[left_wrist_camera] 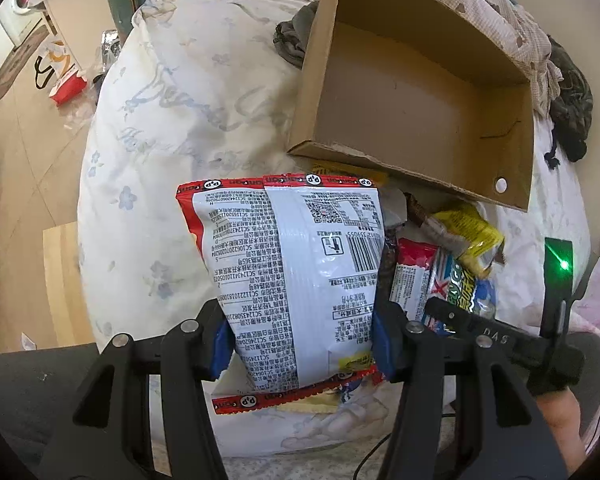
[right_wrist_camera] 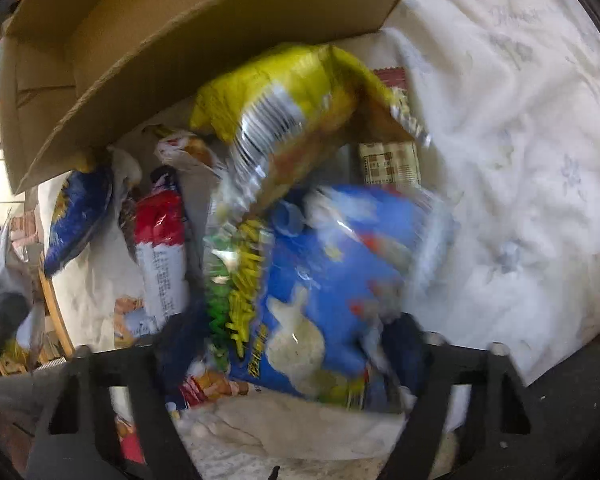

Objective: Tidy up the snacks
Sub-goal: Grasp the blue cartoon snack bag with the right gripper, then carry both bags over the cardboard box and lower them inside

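Observation:
My left gripper [left_wrist_camera: 300, 344] is shut on a red and white snack bag [left_wrist_camera: 295, 272], back side up, held above the bed in front of an empty cardboard box [left_wrist_camera: 420, 92]. My right gripper [right_wrist_camera: 287, 344] is shut on a blue snack bag [right_wrist_camera: 324, 292]; this view is blurred. A yellow bag [right_wrist_camera: 291, 120] lies just beyond it, under the box edge [right_wrist_camera: 203, 40]. The right gripper also shows at the right of the left wrist view [left_wrist_camera: 492, 336], by a pile of snacks [left_wrist_camera: 448, 256].
A white flowered quilt [left_wrist_camera: 187, 120] covers the bed. Dark clothing [left_wrist_camera: 572, 108] lies right of the box. More packets, a red and white one [right_wrist_camera: 159, 248] and a blue one [right_wrist_camera: 79, 220], lie left of the right gripper. Wooden floor [left_wrist_camera: 23, 128] is at left.

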### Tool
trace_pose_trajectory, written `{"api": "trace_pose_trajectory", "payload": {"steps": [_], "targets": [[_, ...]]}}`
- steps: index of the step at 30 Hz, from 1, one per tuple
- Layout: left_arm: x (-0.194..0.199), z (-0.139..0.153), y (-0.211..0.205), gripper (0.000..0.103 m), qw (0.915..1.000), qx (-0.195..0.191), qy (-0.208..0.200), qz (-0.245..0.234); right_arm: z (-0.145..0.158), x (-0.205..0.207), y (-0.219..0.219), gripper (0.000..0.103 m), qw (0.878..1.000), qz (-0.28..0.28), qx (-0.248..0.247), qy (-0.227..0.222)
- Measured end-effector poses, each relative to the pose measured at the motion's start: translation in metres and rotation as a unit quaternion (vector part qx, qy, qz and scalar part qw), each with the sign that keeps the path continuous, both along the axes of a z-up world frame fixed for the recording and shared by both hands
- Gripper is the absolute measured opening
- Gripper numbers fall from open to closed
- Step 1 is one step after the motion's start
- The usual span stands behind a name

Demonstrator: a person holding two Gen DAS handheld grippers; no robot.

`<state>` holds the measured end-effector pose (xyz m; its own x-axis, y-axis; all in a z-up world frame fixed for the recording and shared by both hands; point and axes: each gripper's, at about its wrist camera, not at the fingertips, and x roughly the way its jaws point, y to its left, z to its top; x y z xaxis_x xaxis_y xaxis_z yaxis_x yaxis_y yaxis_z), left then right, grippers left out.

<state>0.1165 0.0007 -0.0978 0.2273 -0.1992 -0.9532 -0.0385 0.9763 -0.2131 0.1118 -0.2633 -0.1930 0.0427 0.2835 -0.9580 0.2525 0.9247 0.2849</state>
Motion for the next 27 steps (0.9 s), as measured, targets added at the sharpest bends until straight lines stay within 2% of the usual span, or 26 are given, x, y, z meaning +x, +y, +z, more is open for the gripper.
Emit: {"api": "trace_pose_trajectory", "payload": {"steps": [1,4,7,15,17,21,27], "targets": [[0.000,0.001,-0.001,0.051,1.0000,0.000,-0.002,-0.001,0.001,-0.004,0.004,0.062,1.000,-0.002,0.001,-0.002],[-0.002,0.003,-0.002,0.051,1.0000,0.003,-0.008,-0.003,0.010,-0.014,-0.006,0.055,0.999,-0.023,0.029,-0.006],[-0.003,0.004,-0.001,0.051,0.9999,0.003,-0.010,-0.001,0.023,-0.024,-0.009,0.052,0.997,-0.029,0.064,-0.017],[-0.012,0.020,0.001,0.051,0.9991,0.014,-0.041,-0.003,0.066,-0.053,-0.002,0.052,0.991,0.005,0.128,-0.046],[-0.013,0.026,0.002,0.051,0.9989,0.008,-0.047,-0.001,0.085,-0.056,-0.001,0.052,0.985,0.017,0.148,-0.081],[-0.008,0.044,0.002,0.051,0.9978,0.000,-0.067,0.005,0.118,-0.048,0.001,0.052,0.977,0.027,0.153,-0.149],[0.014,0.069,-0.012,0.051,0.9945,0.021,-0.101,-0.017,0.142,-0.014,-0.012,0.052,0.971,0.015,0.141,-0.194]]}}
